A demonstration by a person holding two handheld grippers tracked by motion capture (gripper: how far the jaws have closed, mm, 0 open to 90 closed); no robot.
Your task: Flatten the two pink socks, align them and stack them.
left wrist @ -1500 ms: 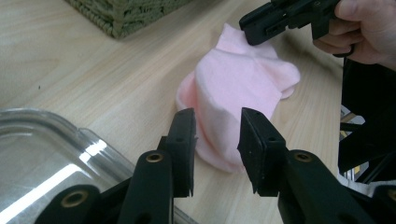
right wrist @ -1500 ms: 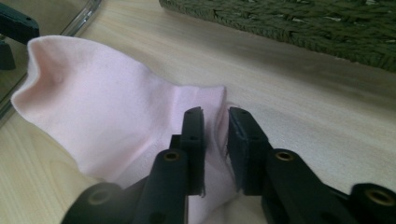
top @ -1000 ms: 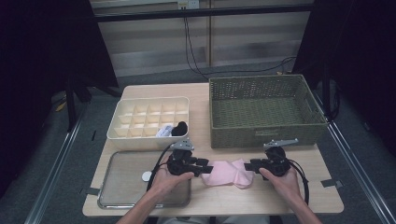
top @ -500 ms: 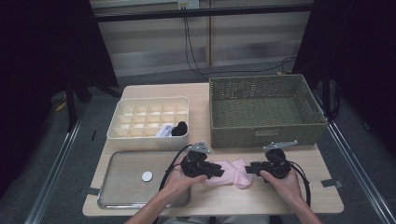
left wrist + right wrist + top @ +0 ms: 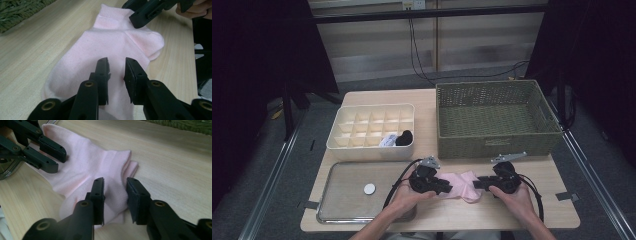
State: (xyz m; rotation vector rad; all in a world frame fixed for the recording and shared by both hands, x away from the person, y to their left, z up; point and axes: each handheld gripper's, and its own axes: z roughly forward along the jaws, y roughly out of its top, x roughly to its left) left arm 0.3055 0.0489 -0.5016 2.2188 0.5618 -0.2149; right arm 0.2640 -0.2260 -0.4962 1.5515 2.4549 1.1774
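Jaws of both my left gripper (image 5: 116, 72) and right gripper (image 5: 115, 192) have just been closing, yet stand apart over the pink sock (image 5: 459, 182); I should pinch fabric squarely off the counter (image 5: 512, 210).

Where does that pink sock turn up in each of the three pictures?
High view: the pink sock lies at the table's near edge, between the left gripper and right gripper.
Left gripper view: the sock stretches up the middle, beyond the jaws.
Right gripper view: the sock runs from centre to upper left.
Shared landmark: the green woven basket.
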